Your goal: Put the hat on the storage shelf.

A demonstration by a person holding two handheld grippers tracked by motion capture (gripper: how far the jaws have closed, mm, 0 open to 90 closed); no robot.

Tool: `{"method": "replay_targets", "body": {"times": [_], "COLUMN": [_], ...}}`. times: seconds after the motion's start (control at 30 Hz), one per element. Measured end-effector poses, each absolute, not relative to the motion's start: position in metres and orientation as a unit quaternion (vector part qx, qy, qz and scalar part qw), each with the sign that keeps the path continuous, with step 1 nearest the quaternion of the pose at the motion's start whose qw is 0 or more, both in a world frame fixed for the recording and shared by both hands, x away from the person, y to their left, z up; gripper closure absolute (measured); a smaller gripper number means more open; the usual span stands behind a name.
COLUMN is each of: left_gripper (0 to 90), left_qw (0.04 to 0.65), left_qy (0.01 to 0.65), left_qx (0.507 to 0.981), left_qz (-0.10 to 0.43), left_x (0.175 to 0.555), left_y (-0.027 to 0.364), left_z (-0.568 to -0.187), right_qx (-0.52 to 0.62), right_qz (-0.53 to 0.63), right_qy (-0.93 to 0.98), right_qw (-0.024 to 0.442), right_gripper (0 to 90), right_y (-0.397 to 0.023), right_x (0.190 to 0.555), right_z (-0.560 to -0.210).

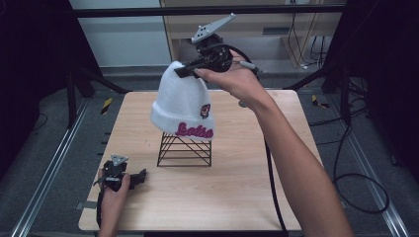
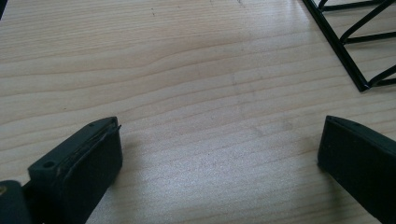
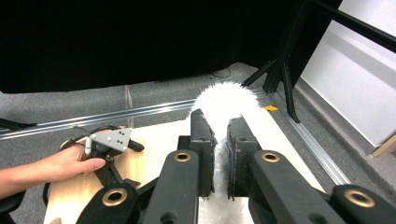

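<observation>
A white knit beanie with pink lettering and a small patch hangs over a black wire stand in the middle of the wooden table. My right gripper is shut on the beanie's top, holding it up. In the right gripper view the white fuzzy fabric is pinched between the two black jaws of the gripper. My left gripper rests on the table near its front left corner, open with nothing between its jaws. A corner of the stand shows in the left gripper view.
The table sits inside a black frame, with metal rails along the floor on both sides. Cables trail on the floor at the right. A thick black cable crosses the table under the right forearm.
</observation>
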State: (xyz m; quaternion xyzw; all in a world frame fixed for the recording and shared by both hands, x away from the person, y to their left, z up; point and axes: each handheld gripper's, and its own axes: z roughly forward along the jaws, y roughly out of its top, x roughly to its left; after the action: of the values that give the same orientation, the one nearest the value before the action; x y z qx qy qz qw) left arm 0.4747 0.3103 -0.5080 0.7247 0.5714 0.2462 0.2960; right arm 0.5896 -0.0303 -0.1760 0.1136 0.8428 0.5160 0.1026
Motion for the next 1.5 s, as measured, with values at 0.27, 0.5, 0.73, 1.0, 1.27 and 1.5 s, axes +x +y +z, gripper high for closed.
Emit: {"method": "replay_targets", "body": {"times": [0.27, 0.5, 0.73, 1.0, 1.27, 1.5], "left_gripper": [0.0, 0.0, 0.0, 0.0, 0.0, 0.0], "left_qw": [0.297, 0.298, 0.298, 0.299, 0.299, 0.297], "left_qy": [0.572, 0.572, 0.572, 0.572, 0.572, 0.571], "left_qx": [0.724, 0.723, 0.723, 0.723, 0.723, 0.724], "left_qz": [0.246, 0.247, 0.246, 0.247, 0.247, 0.247], "left_x": [0.475, 0.475, 0.475, 0.475, 0.475, 0.475], "left_y": [0.31, 0.31, 0.31, 0.31, 0.31, 0.31], "left_z": [-0.508, -0.508, -0.508, -0.508, -0.508, -0.508], "right_qx": [0.117, 0.109, 0.106, 0.102, 0.105, 0.11], "right_qz": [0.51, 0.502, 0.496, 0.488, 0.475, 0.463], "right_qy": [0.847, 0.854, 0.858, 0.863, 0.871, 0.877], "right_qw": [0.095, 0.086, 0.083, 0.078, 0.073, 0.064], "right_gripper": [84.1, 84.0, 84.0, 83.9, 83.7, 83.7], "right_y": [-0.03, -0.025, -0.022, -0.018, -0.018, -0.017], "right_x": [0.59, 0.586, 0.582, 0.577, 0.575, 0.573], "right_z": [-0.189, -0.203, -0.209, -0.219, -0.236, -0.252]}}
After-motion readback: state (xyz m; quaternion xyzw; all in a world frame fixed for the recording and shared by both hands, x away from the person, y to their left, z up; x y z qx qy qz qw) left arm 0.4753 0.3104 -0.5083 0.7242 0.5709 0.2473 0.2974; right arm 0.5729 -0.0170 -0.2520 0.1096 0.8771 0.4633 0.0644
